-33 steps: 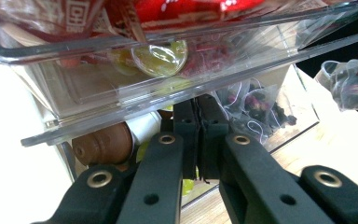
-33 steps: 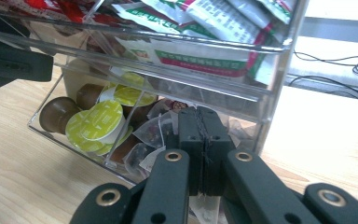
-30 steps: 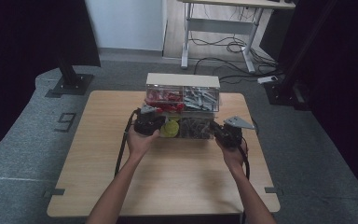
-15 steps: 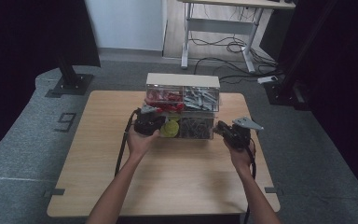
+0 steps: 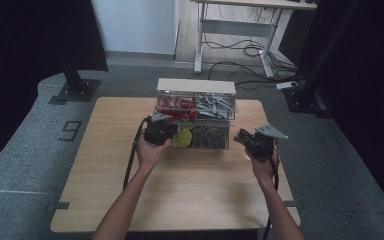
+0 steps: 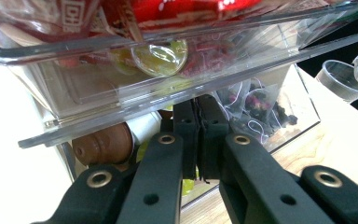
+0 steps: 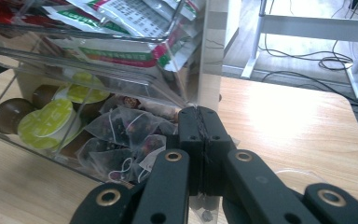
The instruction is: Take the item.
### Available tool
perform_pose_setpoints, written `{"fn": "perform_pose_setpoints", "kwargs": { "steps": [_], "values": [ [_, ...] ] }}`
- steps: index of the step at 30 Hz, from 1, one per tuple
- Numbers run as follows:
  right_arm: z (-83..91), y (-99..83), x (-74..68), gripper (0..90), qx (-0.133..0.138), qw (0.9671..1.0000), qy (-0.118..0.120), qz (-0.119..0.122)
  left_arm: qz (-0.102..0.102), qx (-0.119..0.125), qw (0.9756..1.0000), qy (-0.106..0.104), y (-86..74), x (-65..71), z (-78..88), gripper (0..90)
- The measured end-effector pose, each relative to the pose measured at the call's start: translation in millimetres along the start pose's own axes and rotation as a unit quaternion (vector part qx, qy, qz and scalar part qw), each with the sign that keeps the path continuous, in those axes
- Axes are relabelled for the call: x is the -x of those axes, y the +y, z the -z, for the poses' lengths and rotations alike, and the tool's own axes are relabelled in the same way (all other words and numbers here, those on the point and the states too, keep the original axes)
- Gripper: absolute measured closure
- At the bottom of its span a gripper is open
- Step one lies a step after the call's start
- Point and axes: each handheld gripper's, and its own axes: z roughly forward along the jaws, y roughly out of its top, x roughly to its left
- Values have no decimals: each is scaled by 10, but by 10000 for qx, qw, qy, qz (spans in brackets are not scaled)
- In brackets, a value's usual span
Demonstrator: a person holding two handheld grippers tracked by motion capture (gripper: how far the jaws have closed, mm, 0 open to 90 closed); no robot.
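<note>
At the centre of the high view, a clear plastic drawer organiser (image 5: 195, 117) holding capsules and tea bags is set on the wooden table (image 5: 180, 185). The left claw (image 5: 158, 131) is pressed shut against its lower front, seemingly to steady it. The right claw (image 5: 247, 140), closed and empty, is held beside its right corner.

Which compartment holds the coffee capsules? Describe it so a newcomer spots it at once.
On the wooden table stands a clear two-tier organiser. The capsule compartment is its lower left one: brown pods with yellow-green lids, beside mesh tea bags.
</note>
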Motion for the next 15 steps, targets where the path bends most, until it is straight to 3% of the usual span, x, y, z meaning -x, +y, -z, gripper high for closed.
{"fn": "perform_pose_setpoints", "kwargs": {
  "steps": [15],
  "values": [
    [15, 0, 197, 887, -14, 9997, -226, -97, 6, -10, 10000, 3, -18, -11, -2, 884]
  ]
}}
